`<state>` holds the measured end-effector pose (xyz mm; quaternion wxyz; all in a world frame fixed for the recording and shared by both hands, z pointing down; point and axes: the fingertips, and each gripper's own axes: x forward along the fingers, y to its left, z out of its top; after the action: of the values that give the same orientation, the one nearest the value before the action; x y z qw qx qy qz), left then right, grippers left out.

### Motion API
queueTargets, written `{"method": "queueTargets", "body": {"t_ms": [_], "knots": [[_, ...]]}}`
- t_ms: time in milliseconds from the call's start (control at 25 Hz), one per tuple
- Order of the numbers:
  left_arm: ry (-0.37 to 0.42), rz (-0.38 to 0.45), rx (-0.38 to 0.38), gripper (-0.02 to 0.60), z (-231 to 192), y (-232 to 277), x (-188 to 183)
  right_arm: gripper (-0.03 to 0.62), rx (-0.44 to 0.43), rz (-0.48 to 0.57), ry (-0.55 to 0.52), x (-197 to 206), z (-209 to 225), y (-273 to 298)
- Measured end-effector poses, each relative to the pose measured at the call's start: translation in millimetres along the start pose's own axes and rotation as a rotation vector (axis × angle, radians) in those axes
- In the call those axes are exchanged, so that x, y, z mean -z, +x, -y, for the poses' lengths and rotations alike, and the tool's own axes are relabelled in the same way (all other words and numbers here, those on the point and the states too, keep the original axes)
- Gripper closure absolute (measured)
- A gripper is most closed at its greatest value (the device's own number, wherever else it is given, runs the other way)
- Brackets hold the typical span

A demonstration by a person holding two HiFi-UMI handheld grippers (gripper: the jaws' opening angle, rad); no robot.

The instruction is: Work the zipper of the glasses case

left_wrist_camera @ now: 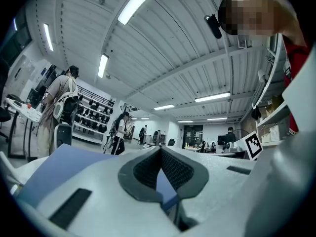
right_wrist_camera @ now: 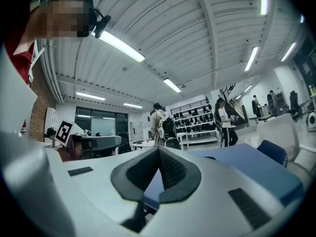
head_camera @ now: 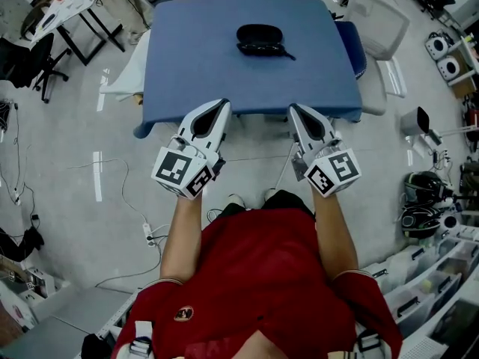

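A black glasses case [head_camera: 260, 39] lies on the far middle of the blue table [head_camera: 187, 66], its zip pull trailing to the right. My left gripper [head_camera: 224, 105] hangs at the table's near edge, shut, nothing between its pads [left_wrist_camera: 148, 169]. Level with it on the right, my right gripper [head_camera: 294, 108] is also shut and empty, pads [right_wrist_camera: 170, 172] touching at the tips. Both stay well short of the case. The case is out of sight in both gripper views, which show only the blue table surface [left_wrist_camera: 54, 167] [right_wrist_camera: 247, 164] beyond the jaws.
A white chair [head_camera: 378, 21] stands at the table's right far corner, a folding table [head_camera: 71, 6] and office chair [head_camera: 30, 62] at left. Cables run over the floor [head_camera: 112, 178]. Shelves with gear [head_camera: 434, 193] line the right side. People [left_wrist_camera: 59, 107] [right_wrist_camera: 160, 122] walk in the room behind.
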<state>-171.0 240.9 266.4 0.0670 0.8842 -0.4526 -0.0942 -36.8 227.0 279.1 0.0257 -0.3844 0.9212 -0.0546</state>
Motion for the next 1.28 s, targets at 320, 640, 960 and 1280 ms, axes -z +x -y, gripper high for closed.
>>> {"method": "queueTargets", "body": {"t_ms": [320,640,960,1280], "knots": [[-0.007,0.003,0.034,0.574,-9.4,-2.2,-4.3,0.595,0.025,-0.019,-0.026,-1.2,-8.2,6.5],[-0.009,0.004,0.018,0.574,-18.6,-0.3,-0.4,0.595,0.02,-0.04,-0.037,4.9,0.8,14.9],[0.019,-0.024,-0.007,0.574,-37.6,17.4,1.4,0.595,0.005,-0.026,-0.039,2.4,28.7,39.2],[0.048,-0.044,-0.04,0.574,-59.1,83.5,6.1,0.595,-0.034,-0.027,-0.096,-3.9,88.3,72.0]]}}
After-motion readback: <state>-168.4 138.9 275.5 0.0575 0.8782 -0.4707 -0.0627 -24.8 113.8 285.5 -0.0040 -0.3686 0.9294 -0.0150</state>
